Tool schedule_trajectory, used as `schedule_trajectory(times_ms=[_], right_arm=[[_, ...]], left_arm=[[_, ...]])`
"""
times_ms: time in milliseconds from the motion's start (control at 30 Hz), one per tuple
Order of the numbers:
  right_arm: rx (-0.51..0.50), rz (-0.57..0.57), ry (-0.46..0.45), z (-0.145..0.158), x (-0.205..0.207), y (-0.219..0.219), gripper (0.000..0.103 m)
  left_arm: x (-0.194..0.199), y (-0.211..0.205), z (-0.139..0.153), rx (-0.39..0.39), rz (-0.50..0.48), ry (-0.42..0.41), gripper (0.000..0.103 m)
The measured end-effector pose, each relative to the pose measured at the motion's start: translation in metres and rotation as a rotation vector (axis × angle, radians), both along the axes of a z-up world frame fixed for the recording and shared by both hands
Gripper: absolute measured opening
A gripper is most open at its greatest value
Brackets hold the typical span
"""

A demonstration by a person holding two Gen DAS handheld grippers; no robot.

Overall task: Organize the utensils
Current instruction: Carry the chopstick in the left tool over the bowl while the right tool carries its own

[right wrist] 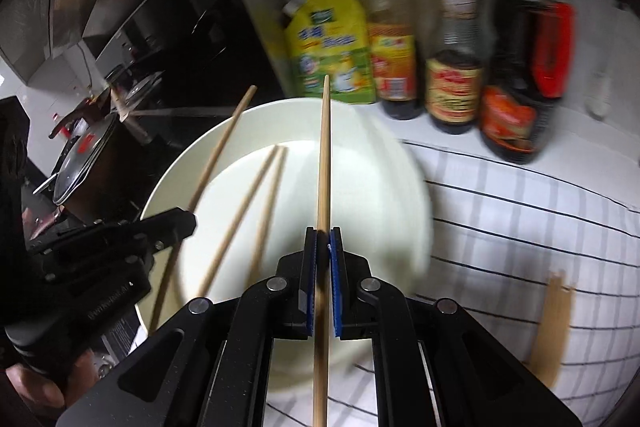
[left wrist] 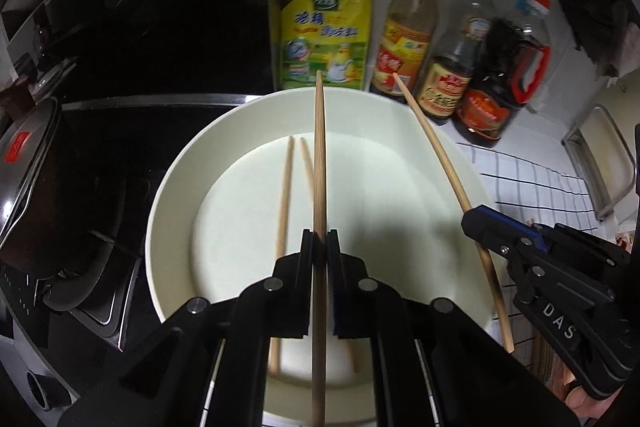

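Gripping wooden chopsticks above round white plate (left wrist: pixel 176 187)
Left gripper (left wrist: pixel 320 239) clamps one chopstick (left wrist: pixel 319 147); right gripper (right wrist: pixel 323 237) clamps another chopstick (right wrist: pixel 324 155); two smooth sticks (left wrist: pixel 285 195) lie inside.

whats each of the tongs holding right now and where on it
Left tongs clamp one chopstick partway along its length; right tongs clamp another chopstick the same way.

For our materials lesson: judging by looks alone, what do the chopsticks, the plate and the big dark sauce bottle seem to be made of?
Chopsticks: probably bamboo or wood; pale tan, matt, unpainted. 
Plate: likely glazed ceramic, possibly melamine; smooth cream-white surface with a soft sheen. 
Dark sauce bottle: apparently clear plastic; the see-through neck shows above dark liquid, and a handle seems moulded into its side.
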State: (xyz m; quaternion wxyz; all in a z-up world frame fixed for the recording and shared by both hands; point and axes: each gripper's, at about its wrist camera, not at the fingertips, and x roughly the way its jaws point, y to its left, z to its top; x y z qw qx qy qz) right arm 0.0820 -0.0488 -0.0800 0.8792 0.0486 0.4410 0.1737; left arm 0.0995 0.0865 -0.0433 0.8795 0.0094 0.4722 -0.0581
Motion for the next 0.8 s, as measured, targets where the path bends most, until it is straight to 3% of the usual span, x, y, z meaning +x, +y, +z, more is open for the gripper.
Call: schedule_trajectory(times_ms=[300, 800], right_arm=[[-0.013, 0.007, 0.085, -0.031, 0.023, 0.037, 0.006], [-0.028, -0.057, 0.14, -0.05, 0.034, 0.033, 0.007]], left_arm=[[0.021, 0.026, -0.033, 0.022, 0.003, 0.083, 0.008], [0.03, 0.039, -0.052, 0.031, 0.011, 0.142, 0.009]])
